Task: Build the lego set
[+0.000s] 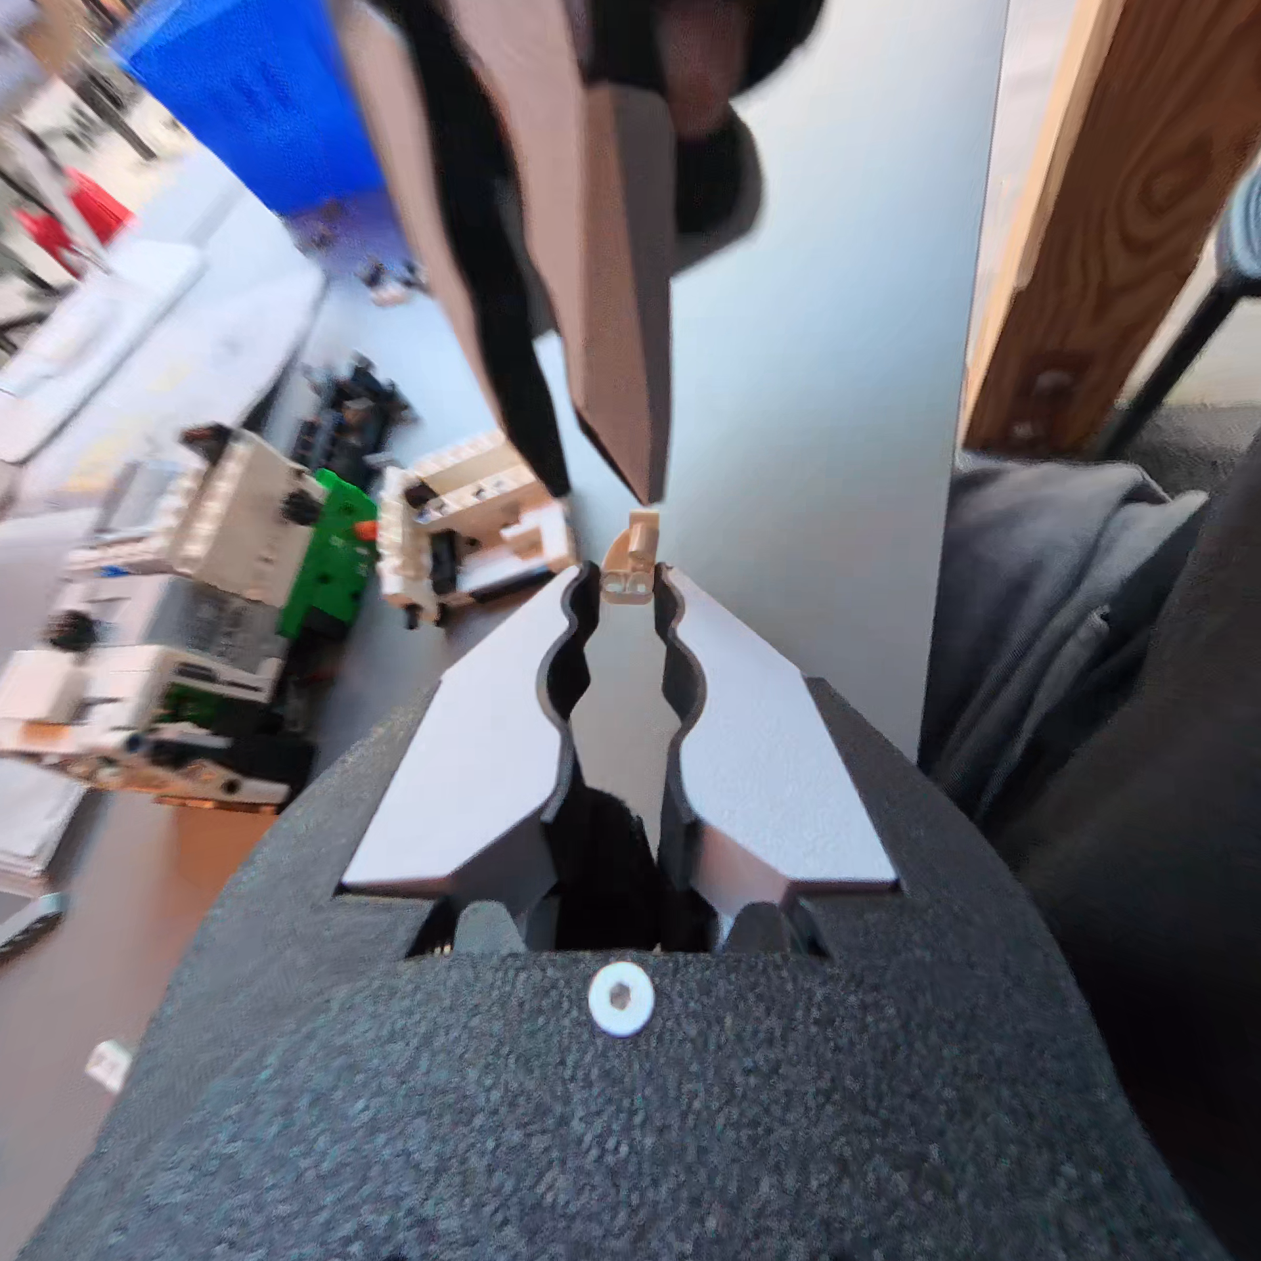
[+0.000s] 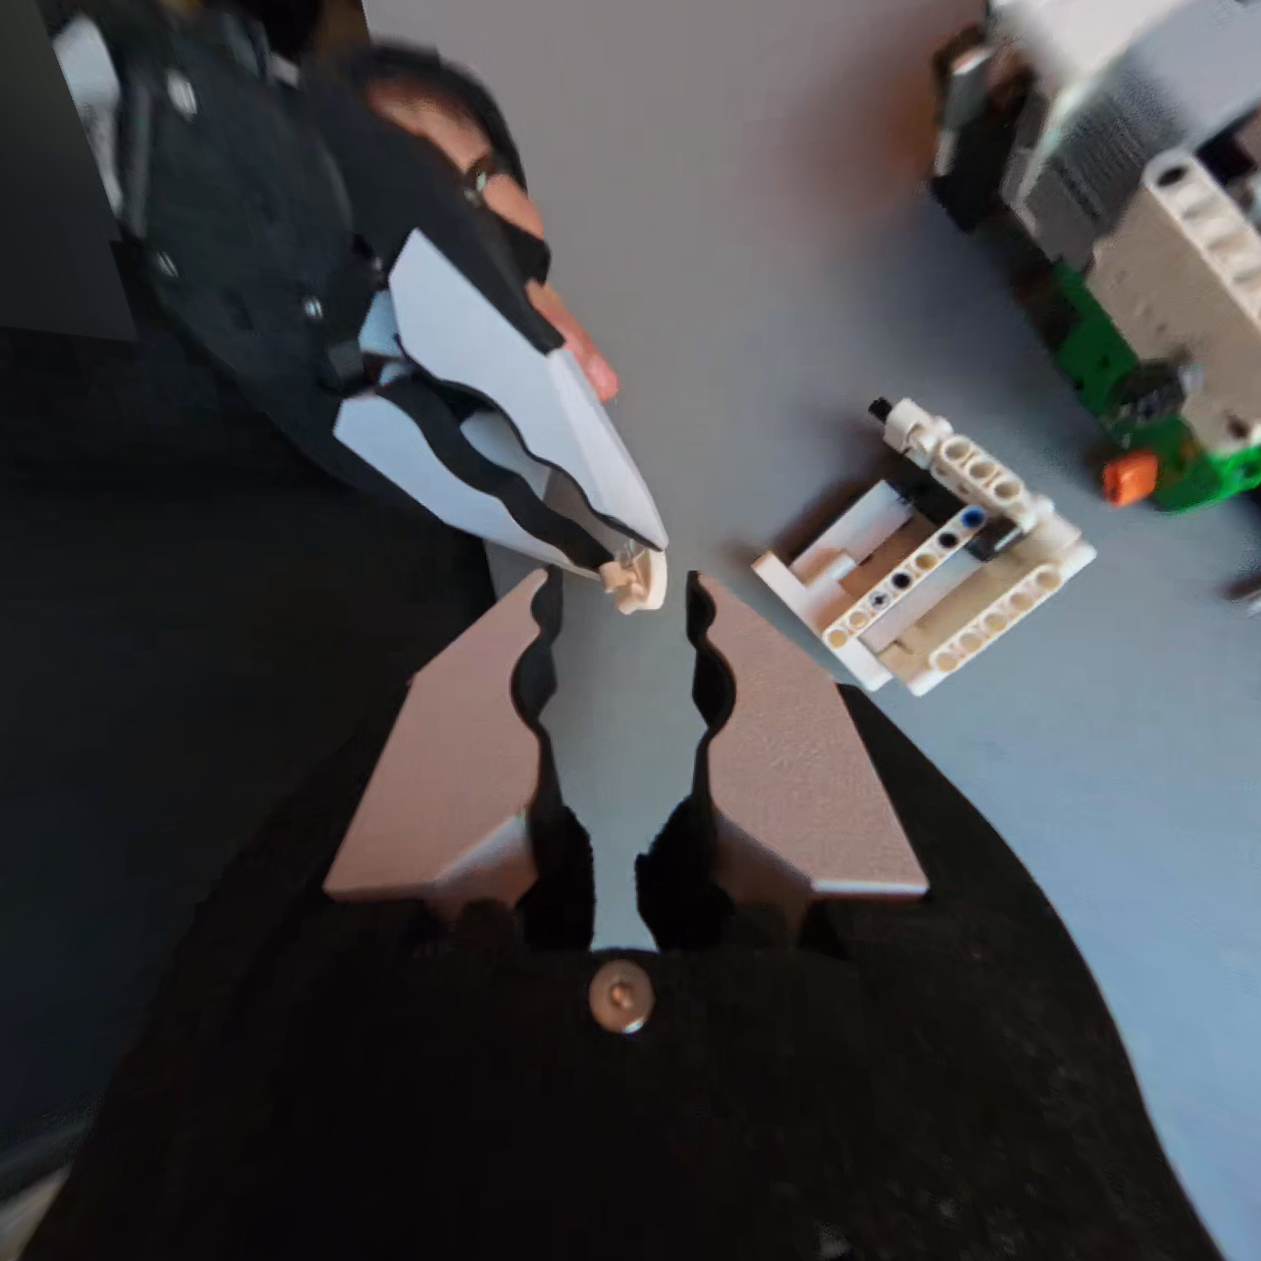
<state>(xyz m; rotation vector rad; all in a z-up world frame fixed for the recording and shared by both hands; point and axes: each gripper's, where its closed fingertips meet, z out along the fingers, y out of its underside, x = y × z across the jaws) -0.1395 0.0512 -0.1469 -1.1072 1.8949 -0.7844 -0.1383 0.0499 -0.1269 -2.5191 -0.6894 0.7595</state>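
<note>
Left tool around tan piece

Tan piece, white-and-tan frame, green-and-white model with orange stud, grey table.

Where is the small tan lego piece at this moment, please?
The small tan lego piece is pinched at the tips of the left gripper, held above the grey table, just ahead of the open right gripper.
</note>
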